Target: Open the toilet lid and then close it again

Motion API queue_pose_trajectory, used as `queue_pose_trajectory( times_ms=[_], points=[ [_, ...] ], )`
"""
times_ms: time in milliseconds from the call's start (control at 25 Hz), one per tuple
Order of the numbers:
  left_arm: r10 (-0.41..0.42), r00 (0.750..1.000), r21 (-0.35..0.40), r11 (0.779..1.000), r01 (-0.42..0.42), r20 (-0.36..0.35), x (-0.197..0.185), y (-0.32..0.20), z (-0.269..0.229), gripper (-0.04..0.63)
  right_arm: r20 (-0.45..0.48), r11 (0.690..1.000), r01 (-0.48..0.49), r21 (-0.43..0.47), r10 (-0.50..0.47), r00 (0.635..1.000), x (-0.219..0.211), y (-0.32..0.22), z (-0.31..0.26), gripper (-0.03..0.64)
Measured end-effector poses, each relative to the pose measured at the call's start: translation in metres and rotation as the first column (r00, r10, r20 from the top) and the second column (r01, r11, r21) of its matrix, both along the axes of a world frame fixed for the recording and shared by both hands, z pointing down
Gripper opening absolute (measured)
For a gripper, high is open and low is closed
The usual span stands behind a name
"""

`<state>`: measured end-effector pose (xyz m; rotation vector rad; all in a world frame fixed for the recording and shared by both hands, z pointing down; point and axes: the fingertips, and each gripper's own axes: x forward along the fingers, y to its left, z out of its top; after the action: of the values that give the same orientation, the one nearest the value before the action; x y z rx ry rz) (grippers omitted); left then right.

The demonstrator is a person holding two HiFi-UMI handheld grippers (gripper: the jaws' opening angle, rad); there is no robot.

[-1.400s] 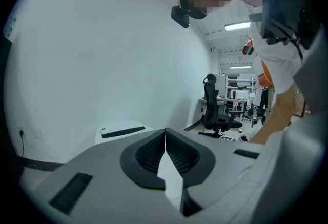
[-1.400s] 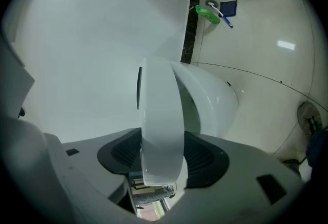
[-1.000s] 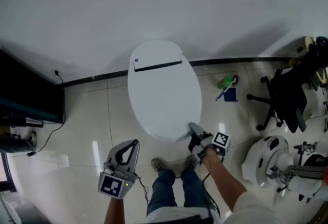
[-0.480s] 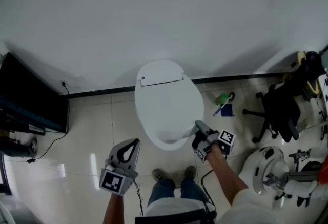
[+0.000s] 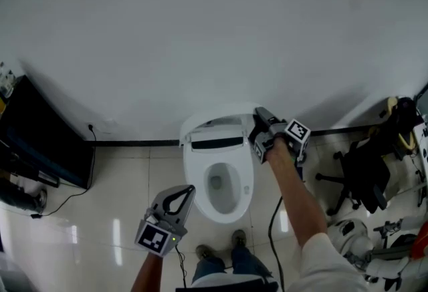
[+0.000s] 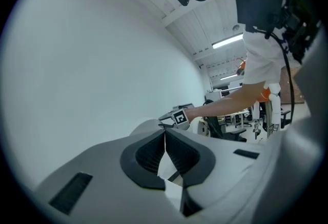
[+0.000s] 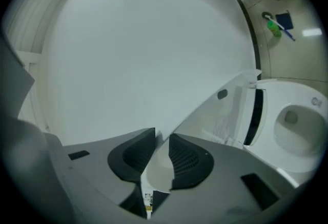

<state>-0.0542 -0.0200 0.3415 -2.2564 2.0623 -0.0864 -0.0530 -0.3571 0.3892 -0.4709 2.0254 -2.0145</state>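
You've swung the lid point(image 5: 215, 120) from flat to upright, baring the bowl point(image 5: 224, 185). Right gripper point(image 5: 258, 114) fingers, just closing, clamp its rim; left gripper point(image 5: 182, 196) fingers are together, empty. Opening looks done; closing remains.

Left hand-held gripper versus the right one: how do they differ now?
The left hand-held gripper has its jaws together on nothing; the right hand-held gripper, its jaws just closing, pinches the rim of the raised toilet lid. In the head view the left hangs in front of the bowl, the right is up at the lid's top. Both are grey, same build.
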Motion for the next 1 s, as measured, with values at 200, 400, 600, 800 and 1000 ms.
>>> queue_pose_trajectory(
  times_ms=[200, 400, 600, 800, 1000],
  points=[
    [-0.044, 0.999, 0.045, 0.998, 0.043, 0.02, -0.002, -0.026, -0.013, 0.003, 0.017, 0.999, 0.03, 0.028, -0.031, 0.999, -0.065, -0.057, -0.028, 0.077],
    [-0.117, 0.993, 0.003, 0.993, 0.117, 0.001, -0.004, -0.051, -0.003, 0.003, -0.033, 0.997, 0.053, 0.053, -0.052, 0.998, -0.124, -0.114, -0.033, 0.078],
    [-0.208, 0.978, -0.034, 0.978, 0.207, -0.027, -0.015, -0.064, 0.006, 0.003, -0.049, 0.997, 0.066, 0.045, -0.063, 0.997, -0.177, -0.153, -0.029, 0.078],
    [-0.275, 0.961, -0.062, 0.96, 0.272, -0.038, -0.021, -0.062, 0.014, 0.003, -0.058, 0.997, 0.06, 0.052, -0.057, 0.997, -0.19, -0.173, -0.026, 0.08],
    [-0.301, 0.953, -0.078, 0.952, 0.297, -0.038, -0.021, -0.051, 0.016, 0.003, -0.035, 0.997, 0.074, 0.038, -0.072, 0.997, -0.189, -0.17, -0.027, 0.083]
  ],
)
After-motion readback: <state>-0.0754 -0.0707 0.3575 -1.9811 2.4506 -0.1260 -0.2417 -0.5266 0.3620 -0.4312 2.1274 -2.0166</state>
